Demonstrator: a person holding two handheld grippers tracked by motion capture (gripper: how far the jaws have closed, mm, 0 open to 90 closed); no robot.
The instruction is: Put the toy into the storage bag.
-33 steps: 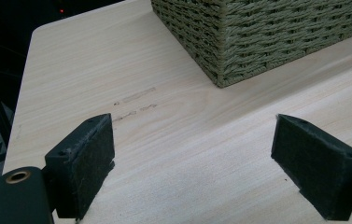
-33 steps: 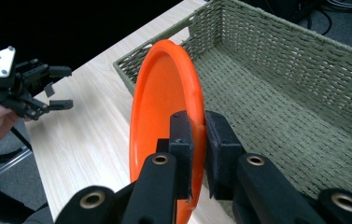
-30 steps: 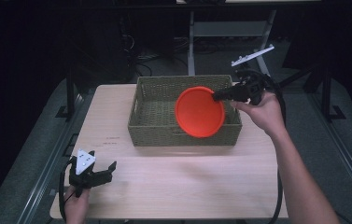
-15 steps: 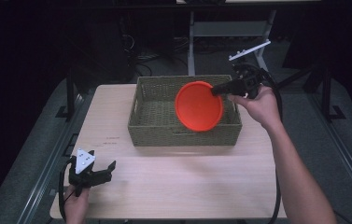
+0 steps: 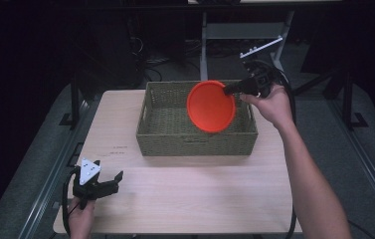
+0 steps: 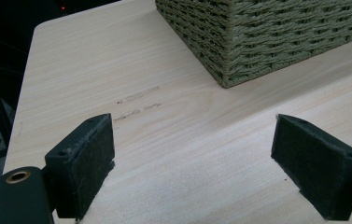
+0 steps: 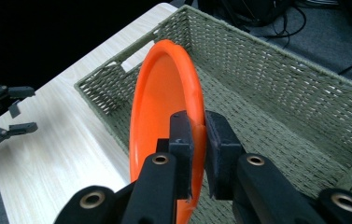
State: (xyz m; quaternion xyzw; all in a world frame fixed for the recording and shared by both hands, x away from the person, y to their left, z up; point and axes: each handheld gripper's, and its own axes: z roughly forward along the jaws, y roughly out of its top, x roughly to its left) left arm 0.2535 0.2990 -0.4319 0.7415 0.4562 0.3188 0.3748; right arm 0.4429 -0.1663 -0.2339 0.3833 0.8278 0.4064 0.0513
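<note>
An orange plate hangs tilted on edge above the right half of a green woven basket. My right gripper is shut on the plate's rim at its upper right. In the right gripper view the two black jaws pinch the orange plate by its edge, over the basket's woven floor. My left gripper rests near the table's front left corner, open and holding nothing. Its pads stand wide apart over bare wood in the left gripper view, with a basket corner ahead.
The light wooden table has free room in front of the basket and to its left. A metal frame and cables stand behind the table in the dark. Faint marks lie on the wood by the left gripper.
The right gripper has lifted the orange plate a little higher and farther back over the basket. The left gripper has stayed put.
</note>
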